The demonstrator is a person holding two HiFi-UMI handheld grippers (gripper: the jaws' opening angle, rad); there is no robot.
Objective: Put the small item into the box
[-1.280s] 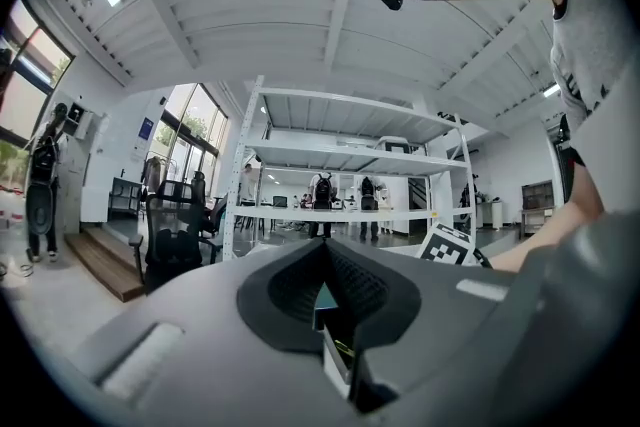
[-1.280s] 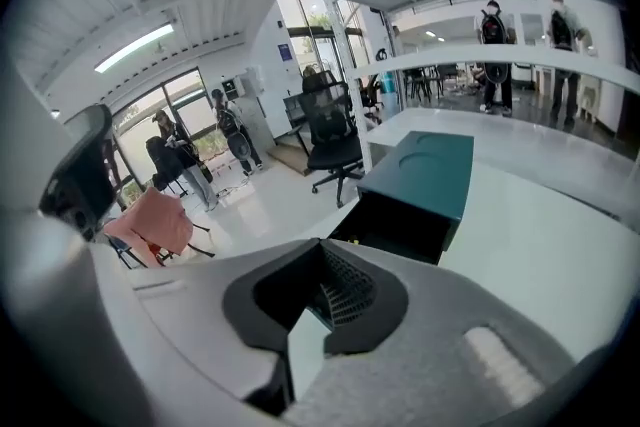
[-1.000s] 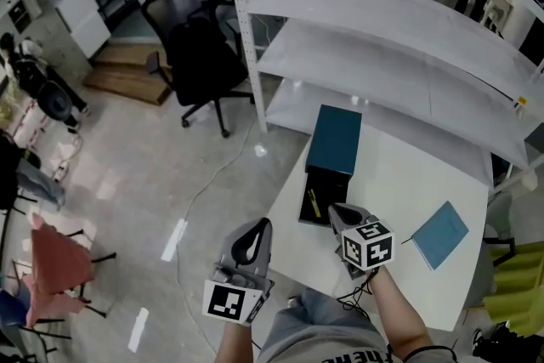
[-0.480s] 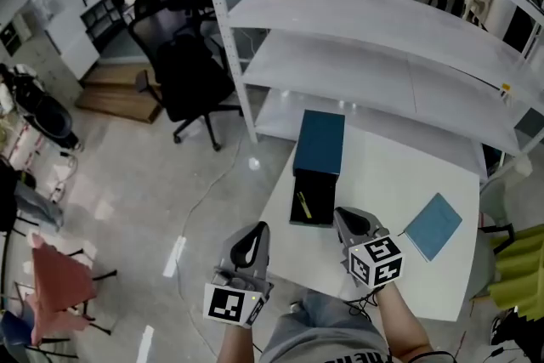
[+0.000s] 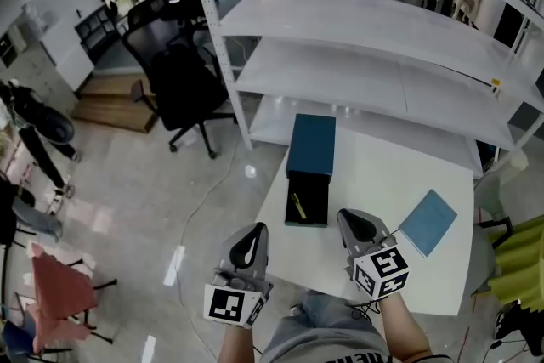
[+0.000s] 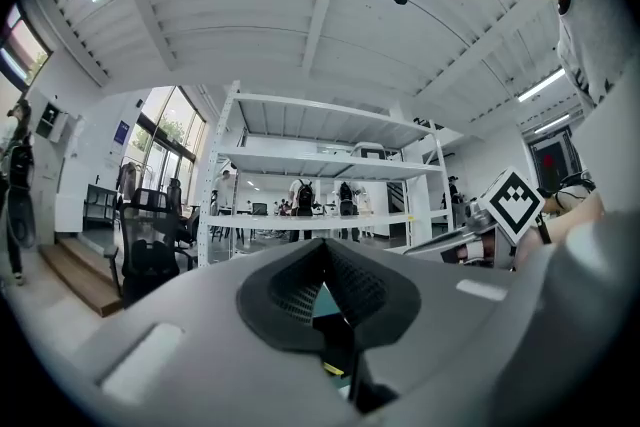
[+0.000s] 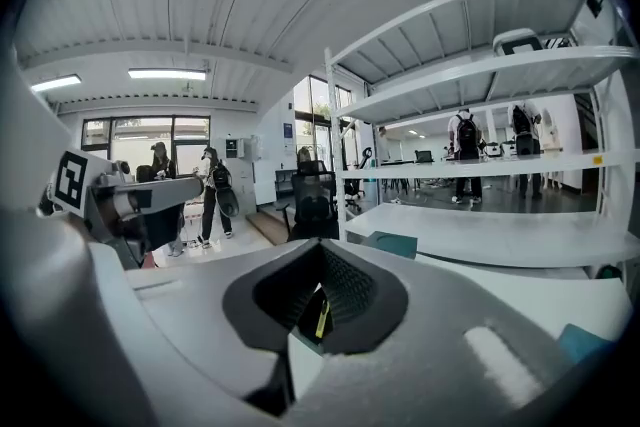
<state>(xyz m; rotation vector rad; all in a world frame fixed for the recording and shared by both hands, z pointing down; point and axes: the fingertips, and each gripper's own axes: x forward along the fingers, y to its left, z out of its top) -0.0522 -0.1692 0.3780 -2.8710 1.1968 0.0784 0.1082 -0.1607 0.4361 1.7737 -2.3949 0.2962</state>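
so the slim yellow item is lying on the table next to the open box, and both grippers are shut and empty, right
Not quite. The head view shows the slim yellow item lying inside the open box, on its black lining, not beside it on the white table. The rest holds: the left gripper and the right gripper are both shut and empty.

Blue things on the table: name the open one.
The box by the table's left edge, lid swung back, black inside showing; the blue pad lies flat.

White table (image 5: 374,174): open teal-lidded box (image 5: 312,149) left of centre, teal booklet (image 5: 427,222) near right edge
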